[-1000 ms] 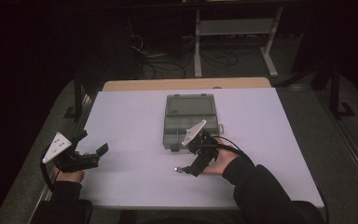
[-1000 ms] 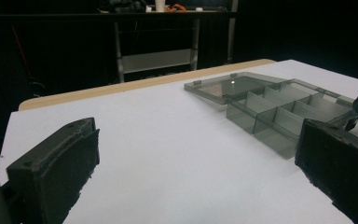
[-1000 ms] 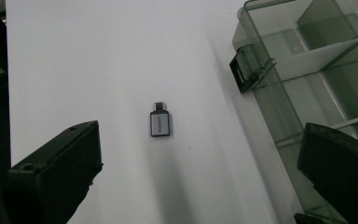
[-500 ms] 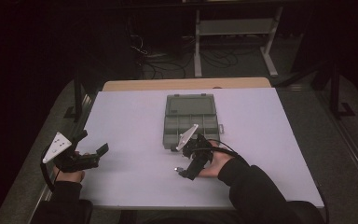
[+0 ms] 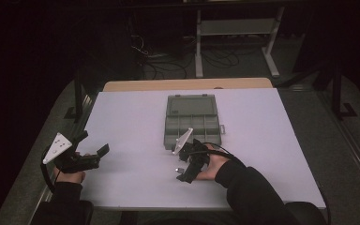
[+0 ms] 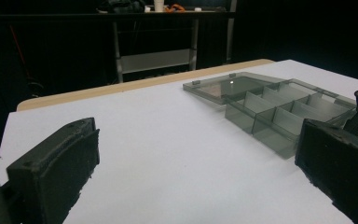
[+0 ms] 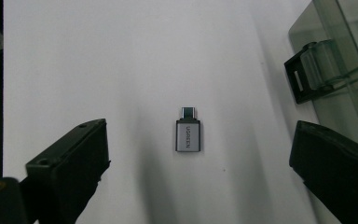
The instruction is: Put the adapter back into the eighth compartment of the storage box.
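Compartment box (image 5: 192,123) lies open at the table's (image 5: 131,112) centre, lid toward the far edge. Adapter (image 7: 188,134) lies on the table just beside the box's near edge.

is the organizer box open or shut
Open: the organizer box has its lid folded back flat on the table, dividers exposed.
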